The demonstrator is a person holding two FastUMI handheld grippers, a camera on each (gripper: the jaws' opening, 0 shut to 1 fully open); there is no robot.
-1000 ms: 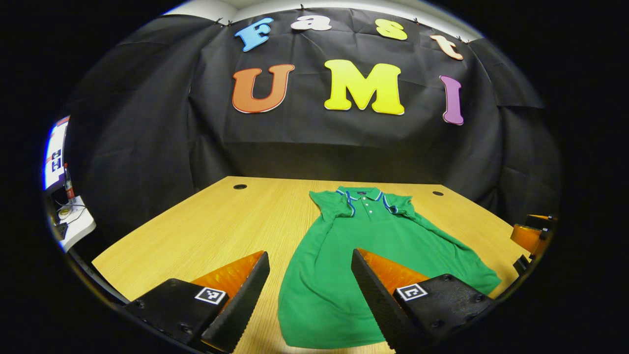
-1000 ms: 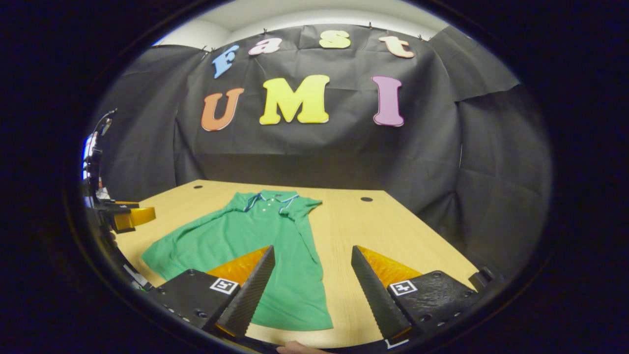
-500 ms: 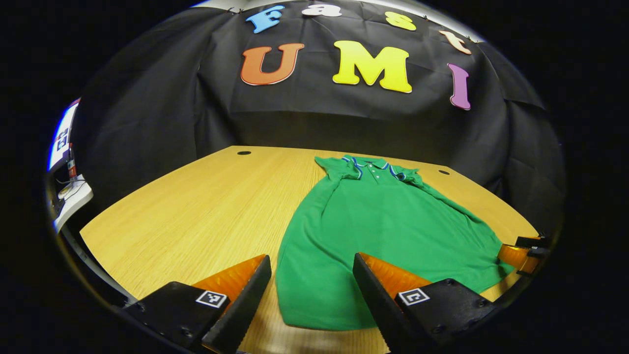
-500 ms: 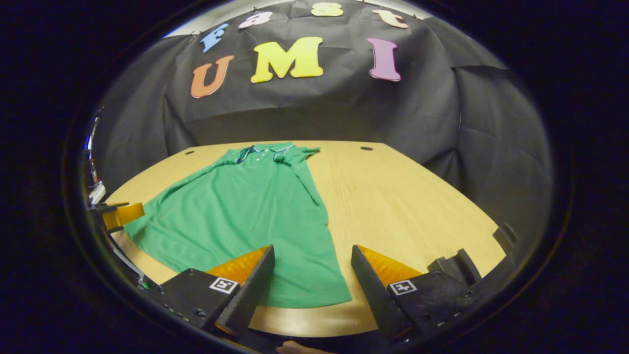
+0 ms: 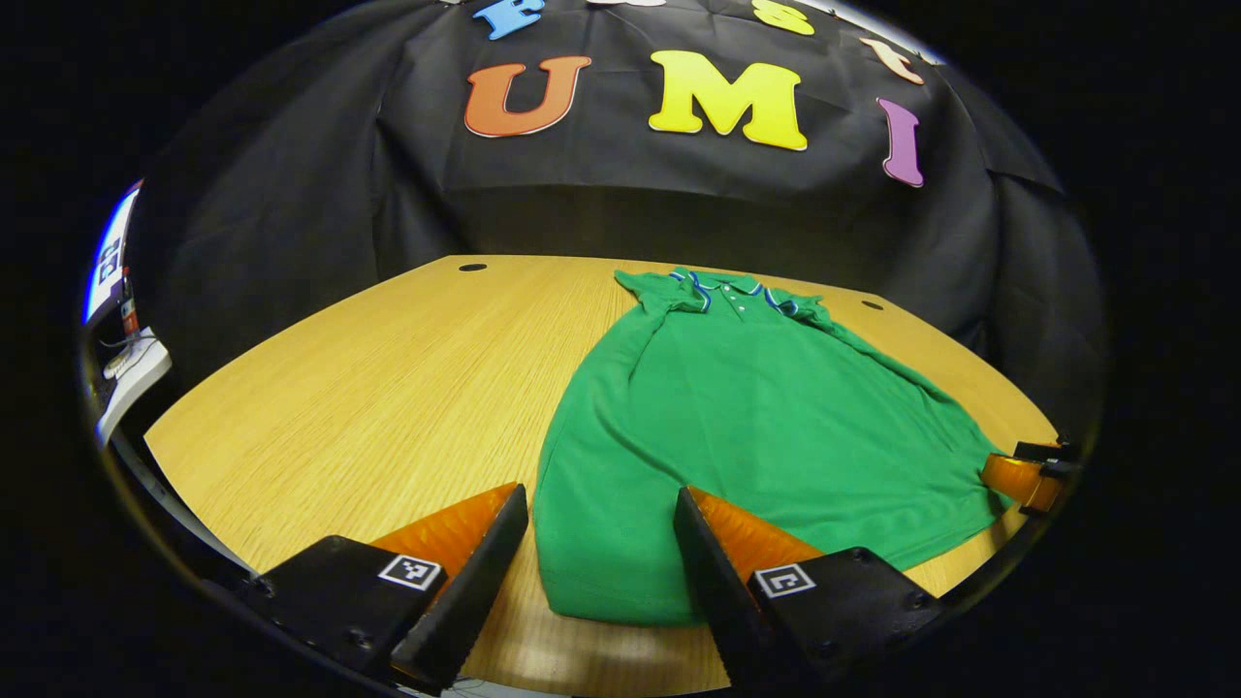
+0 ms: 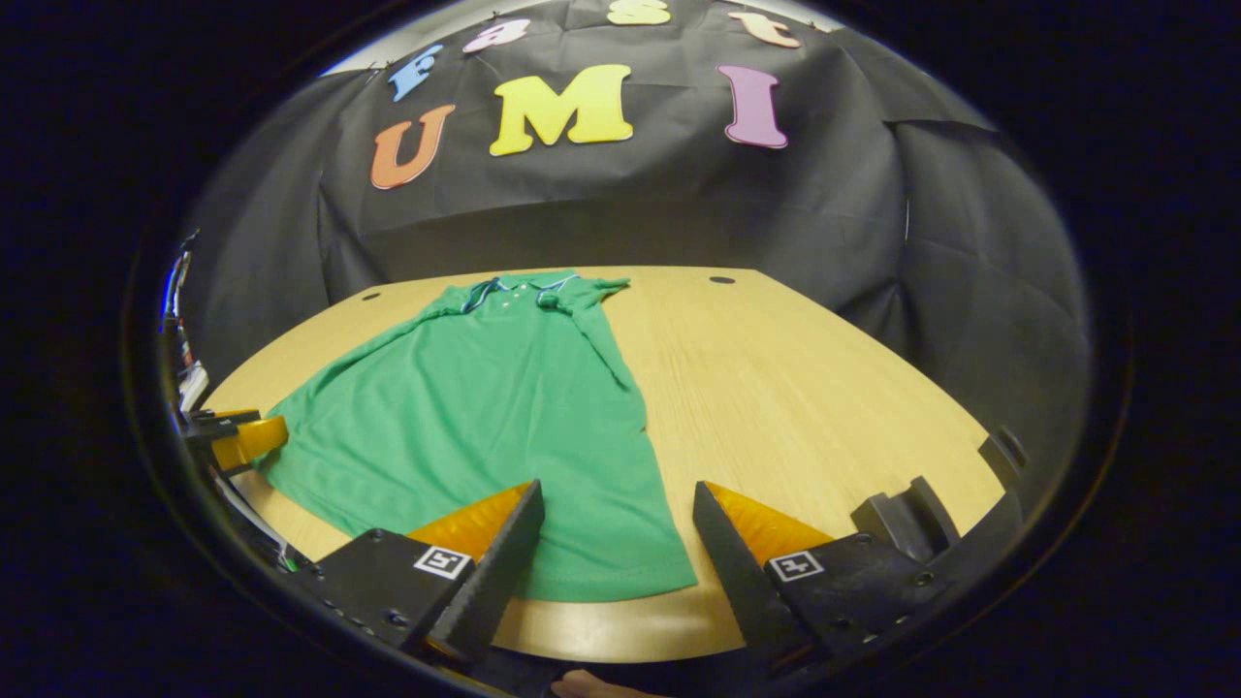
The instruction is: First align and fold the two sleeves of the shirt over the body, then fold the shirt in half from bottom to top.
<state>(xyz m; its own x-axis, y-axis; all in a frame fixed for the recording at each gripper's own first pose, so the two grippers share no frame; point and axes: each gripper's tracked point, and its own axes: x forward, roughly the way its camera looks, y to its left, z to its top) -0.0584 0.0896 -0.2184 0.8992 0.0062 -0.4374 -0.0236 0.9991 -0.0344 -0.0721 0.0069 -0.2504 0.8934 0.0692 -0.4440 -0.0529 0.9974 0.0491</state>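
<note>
A green polo shirt (image 5: 766, 407) lies flat on the wooden table (image 5: 388, 368), collar at the far end, sleeves lying in over the body. My left gripper (image 5: 599, 494) is open and hovers low at the shirt's near left hem corner, one finger on either side of it. In the right gripper view the shirt (image 6: 465, 397) spreads to the left. My right gripper (image 6: 617, 490) is open over the near right hem corner. Each gripper also appears at the other view's edge: the right gripper (image 5: 1018, 475) and the left gripper (image 6: 238, 441), both beside the hem.
Round cable holes (image 5: 472, 267) (image 6: 721, 280) sit near the table's far corners. Bare tabletop (image 6: 805, 388) stretches out on both sides of the shirt. White equipment (image 5: 126, 359) stands off the table's left side. The booth's black cloth closes off the back.
Both grippers have come down and forward toward the near hem, and now sit close over its two corners. The shirt has not moved.
</note>
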